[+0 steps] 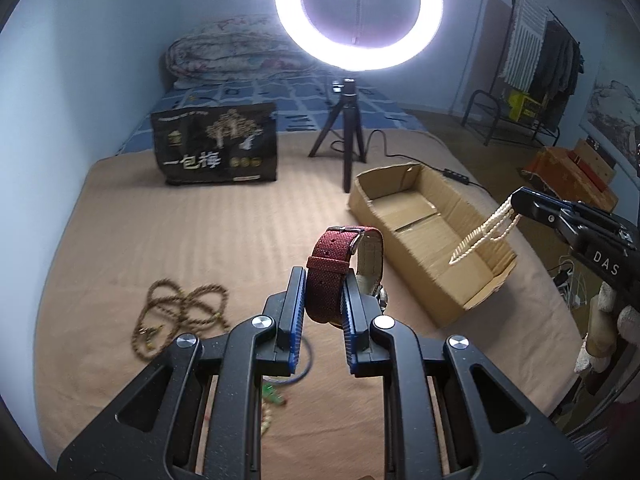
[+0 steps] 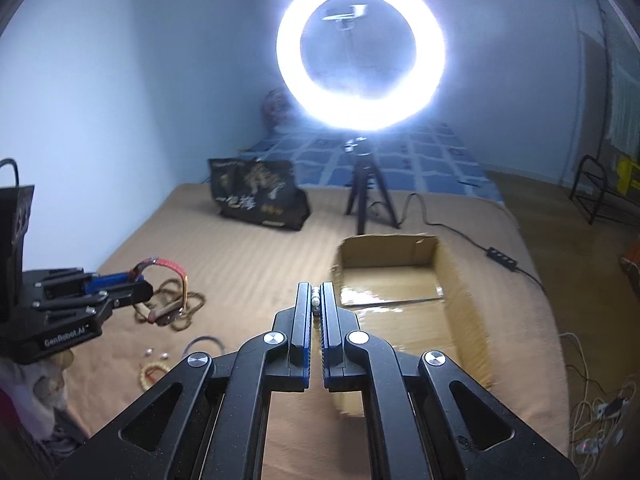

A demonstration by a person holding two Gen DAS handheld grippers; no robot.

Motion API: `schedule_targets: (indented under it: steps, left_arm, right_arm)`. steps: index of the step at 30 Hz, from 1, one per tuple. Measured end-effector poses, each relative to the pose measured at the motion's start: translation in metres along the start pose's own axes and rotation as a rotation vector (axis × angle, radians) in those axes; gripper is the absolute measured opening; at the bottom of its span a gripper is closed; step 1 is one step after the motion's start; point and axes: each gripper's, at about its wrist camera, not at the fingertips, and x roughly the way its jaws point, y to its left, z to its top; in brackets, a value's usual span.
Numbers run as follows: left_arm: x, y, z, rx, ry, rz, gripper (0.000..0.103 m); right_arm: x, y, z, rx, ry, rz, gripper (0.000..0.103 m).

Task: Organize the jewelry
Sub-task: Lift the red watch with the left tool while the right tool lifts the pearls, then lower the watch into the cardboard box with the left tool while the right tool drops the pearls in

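Observation:
My left gripper (image 1: pixel 323 280) is shut on a watch with a red woven strap (image 1: pixel 330 258), held up over the tan blanket. From the right wrist view the same watch (image 2: pixel 168 270) hangs in that gripper (image 2: pixel 148 290) at the left. My right gripper (image 2: pixel 316 300) is shut on a cream pearl necklace (image 2: pixel 316 302); only a few beads show between its pads. In the left wrist view the pearl necklace (image 1: pixel 482 236) dangles in a loop from the right gripper (image 1: pixel 516 200) above the open cardboard box (image 1: pixel 472 296). A brown bead necklace (image 1: pixel 180 312) lies coiled on the blanket.
A ring light on a black tripod (image 1: pixel 348 136) stands behind the box (image 2: pixel 476 320), its cable trailing right. A black printed bag (image 1: pixel 216 144) stands at the back left. A blue ring (image 2: pixel 206 342), small beads (image 2: pixel 156 354) and a beaded bracelet (image 2: pixel 154 374) lie near the front.

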Motion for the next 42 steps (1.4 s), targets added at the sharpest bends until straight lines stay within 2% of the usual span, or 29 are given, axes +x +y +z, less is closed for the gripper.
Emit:
schedule_targets:
  steps: [9, 17, 25, 33, 34, 35, 36, 38, 39, 40, 42]
  left_arm:
    - [0.035, -0.043, 0.023, -0.007, 0.010, -0.062, 0.016]
    - [0.077, -0.085, 0.035, 0.012, 0.033, -0.114, 0.016]
    - [0.125, -0.115, 0.030, 0.016, 0.096, -0.113, 0.016]
    - [0.143, -0.122, 0.027, 0.026, 0.126, -0.099, 0.016]
    - [0.144, -0.121, 0.027, 0.030, 0.129, -0.101, 0.021]
    - [0.144, -0.121, 0.027, 0.033, 0.128, -0.104, 0.033]
    - [0.142, -0.121, 0.027, 0.037, 0.123, -0.101, 0.041]
    - [0.138, -0.120, 0.029, 0.044, 0.101, -0.095, 0.062]
    - [0.136, -0.119, 0.030, 0.046, 0.092, -0.087, 0.066]
    - [0.131, -0.117, 0.031, 0.048, 0.079, -0.077, 0.070]
    - [0.127, -0.114, 0.032, 0.053, 0.068, -0.065, 0.070]
  right_arm:
    - [0.010, -0.044, -0.001, 0.048, 0.031, -0.076, 0.003]
    - [0.032, -0.078, -0.014, 0.093, 0.093, -0.103, 0.002]
    - [0.051, -0.101, -0.027, 0.128, 0.154, -0.137, 0.002]
    - [0.054, -0.118, -0.038, 0.184, 0.190, -0.126, 0.003]
    - [0.054, -0.119, -0.039, 0.186, 0.192, -0.121, 0.003]
    - [0.055, -0.119, -0.039, 0.190, 0.195, -0.118, 0.003]
    - [0.055, -0.120, -0.040, 0.193, 0.196, -0.120, 0.003]
    - [0.055, -0.120, -0.040, 0.204, 0.204, -0.123, 0.012]
    - [0.055, -0.121, -0.040, 0.207, 0.204, -0.121, 0.028]
    - [0.054, -0.120, -0.039, 0.208, 0.201, -0.128, 0.051]
    - [0.050, -0.117, -0.038, 0.198, 0.173, -0.159, 0.072]
